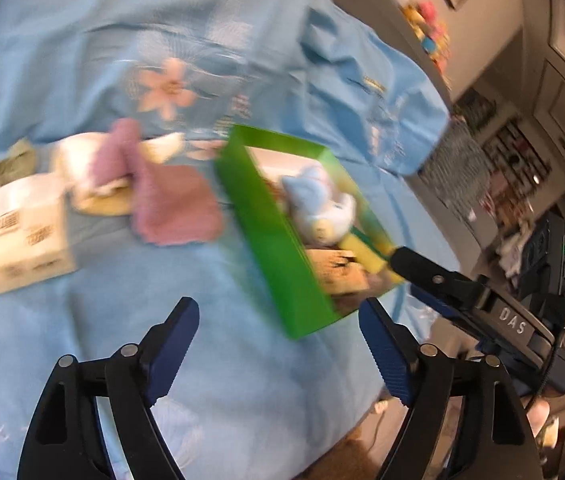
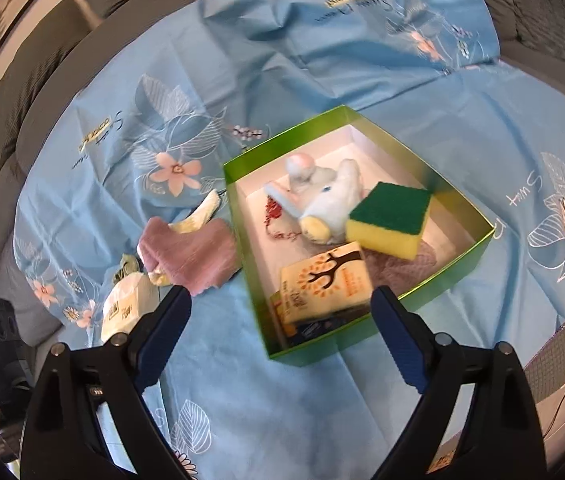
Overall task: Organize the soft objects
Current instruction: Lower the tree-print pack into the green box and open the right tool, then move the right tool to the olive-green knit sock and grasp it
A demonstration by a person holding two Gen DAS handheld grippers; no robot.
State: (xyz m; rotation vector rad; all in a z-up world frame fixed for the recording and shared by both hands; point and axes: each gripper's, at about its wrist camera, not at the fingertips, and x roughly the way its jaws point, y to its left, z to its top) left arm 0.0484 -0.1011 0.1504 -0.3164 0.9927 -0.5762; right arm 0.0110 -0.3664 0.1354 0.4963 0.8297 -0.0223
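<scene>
Box (image 2: 458, 258) holds sponge (image 2: 392, 216), plush toy (image 2: 322, 196), tissue pack (image 2: 324, 282).

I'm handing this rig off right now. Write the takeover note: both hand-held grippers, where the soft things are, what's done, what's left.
Left hand-held gripper: open, empty, above the blue cloth.
Right hand-held gripper: open, empty, at the near edge of the green box.

Done, in the box: blue plush toy, yellow-green sponge, tissue pack with a tree print.

Left, on the cloth left of the box: pink cloth, a pale yellow-white cloth partly under it, white tissue pack, and a small greenish item too blurred to identify.
</scene>
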